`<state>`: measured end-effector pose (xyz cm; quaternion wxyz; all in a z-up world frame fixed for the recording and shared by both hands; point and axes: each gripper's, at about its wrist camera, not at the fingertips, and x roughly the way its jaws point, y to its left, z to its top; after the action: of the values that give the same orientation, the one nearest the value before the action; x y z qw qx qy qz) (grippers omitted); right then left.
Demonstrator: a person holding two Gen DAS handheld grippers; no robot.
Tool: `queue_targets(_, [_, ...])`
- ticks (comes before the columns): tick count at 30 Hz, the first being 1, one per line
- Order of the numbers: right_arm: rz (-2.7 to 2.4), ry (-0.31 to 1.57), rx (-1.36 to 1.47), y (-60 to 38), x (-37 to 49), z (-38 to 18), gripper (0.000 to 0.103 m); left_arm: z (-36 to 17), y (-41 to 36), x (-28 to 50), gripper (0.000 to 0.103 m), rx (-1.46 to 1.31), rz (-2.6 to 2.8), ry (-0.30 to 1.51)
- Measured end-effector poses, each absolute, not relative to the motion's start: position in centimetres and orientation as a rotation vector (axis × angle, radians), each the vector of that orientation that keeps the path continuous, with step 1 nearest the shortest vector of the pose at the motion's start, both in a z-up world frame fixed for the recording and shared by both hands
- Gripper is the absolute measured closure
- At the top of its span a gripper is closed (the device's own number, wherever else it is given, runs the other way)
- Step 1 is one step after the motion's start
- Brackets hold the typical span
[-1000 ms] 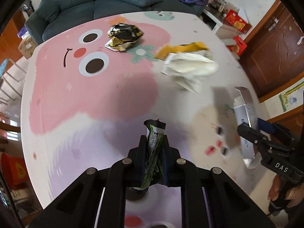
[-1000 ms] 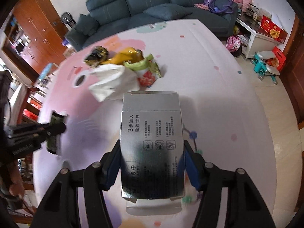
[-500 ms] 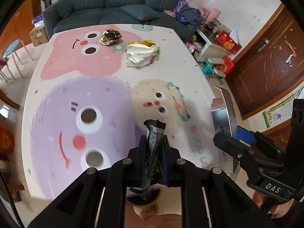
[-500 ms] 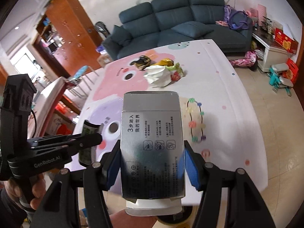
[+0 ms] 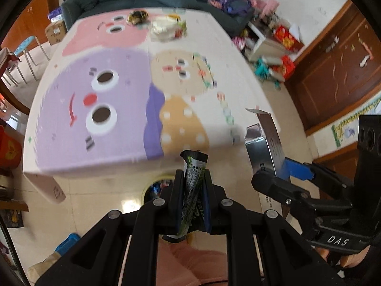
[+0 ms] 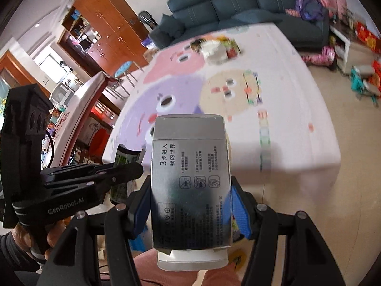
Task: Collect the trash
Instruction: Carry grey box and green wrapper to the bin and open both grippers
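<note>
- Grippers first: the left gripper point(image 5: 193, 178) is clenched on a crumpled black-and-green foil snack wrapper point(image 5: 194, 166), which stands upright between its narrow black jaws and pokes out above them.
- The right gripper point(image 6: 191, 205) grasps a silver rectangular cardboard box point(image 6: 190, 181) printed with black text and small pictograms; its blue-padded fingers point(image 6: 239, 212) press the box's two long sides, and the box's white end sticks out below the silver sleeve.
- In the left wrist view the same silver box point(image 5: 264, 143) shows at the right with its top flap open, held beyond the near edge of the table.
- In the right wrist view the wrapper point(image 6: 122, 159) appears at the left, gripped by the other tool, with a hand point(image 6: 35, 236) around that tool's handle.
- Both tools hang over pale floor tile, in front of a low table covered by a pastel cartoon-face cloth point(image 5: 100, 100).
- More trash lies far off on that cloth: a white crumpled bag with coloured wrappers point(image 5: 166, 27) and a dark shiny wrapper point(image 5: 137, 17) beside it, all blurred.
- A round bin opening point(image 5: 154, 187) shows on the floor just below the table edge, partly hidden behind the left gripper.
- A dark teal sofa point(image 6: 238, 7) stands behind the table.
</note>
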<state>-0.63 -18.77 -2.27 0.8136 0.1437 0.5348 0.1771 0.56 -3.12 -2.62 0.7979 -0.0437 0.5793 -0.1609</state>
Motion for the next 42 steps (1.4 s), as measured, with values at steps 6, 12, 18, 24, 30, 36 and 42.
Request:
queue_targets(6, [0.354,1.238,0.321,-18.8,-2.7,-6.5,0.043,-6.9,-3.9,-1.1,0.091,-0.081,-0.375,1.332])
queue_targets(12, [0.338,1.350,0.258,-17.6,-4.5,-13.0,0.042,-13.6,-5.2,-2.8,0.091,-0.044,-0.403,1.418])
queue_targets(18, [0.267,1.475,0.293,-17.7,-5.3,-22.9,0.042,-23.2,-4.6,-3.3,0.089,-0.064,-0.355,1.540])
queue_targets(24, [0.196,1.580,0.370,-18.1,-5.6,-33.3,0.042,-32.7,-4.3,-2.9,0.084,-0.056,-0.304,1.620])
queue_targets(30, [0.176,1.618,0.431,-18.3,-4.8,-40.7,0.041,-39.6,-4.8,-1.8,0.075,-0.021,-0.255,1.631])
queue_targets(36, [0.165,1.622,0.539,-18.1,-3.8,-45.9,0.039,-44.0,-3.7,-0.8,0.052,-0.082,-0.232,1.642])
queue_targets(42, [0.119,1.607,0.537,-17.6,-4.0,-47.8,0.026,-46.2,-2.2,-0.6,0.025,-0.075,-0.197,1.655])
